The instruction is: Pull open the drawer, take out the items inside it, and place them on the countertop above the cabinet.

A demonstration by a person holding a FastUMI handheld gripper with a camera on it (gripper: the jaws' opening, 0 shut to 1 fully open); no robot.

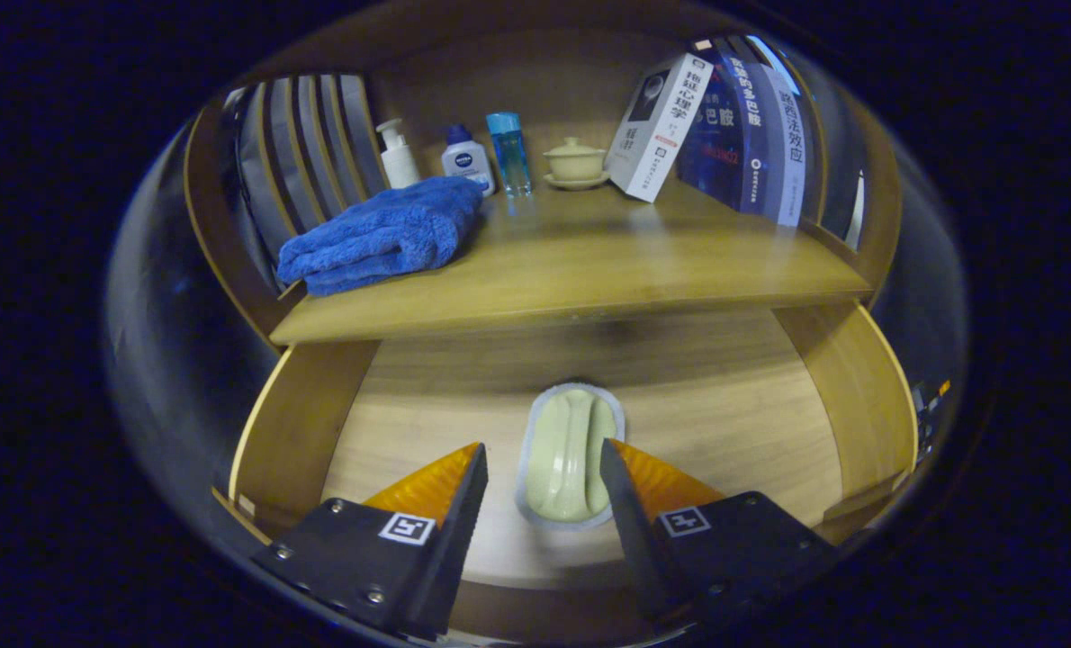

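The wooden drawer (pixel 301 423) stands pulled open below the countertop (pixel 580 270). On its floor lies a pale green oblong item in a clear wrapper (pixel 569 454), lengthwise toward me. My gripper (pixel 543 459) hangs open above the drawer, and the green item sits in the gap between the two fingers, nearer the right finger. Neither finger touches it as far as I can see. A folded blue towel (pixel 382 236) rests on the left part of the countertop.
At the back of the countertop stand a white pump bottle (pixel 398 156), a small white bottle with a blue cap (pixel 467 160), a clear blue bottle (pixel 508 153) and a lidded cream cup on a saucer (pixel 575 163). Books (pixel 724 126) lean at the right.
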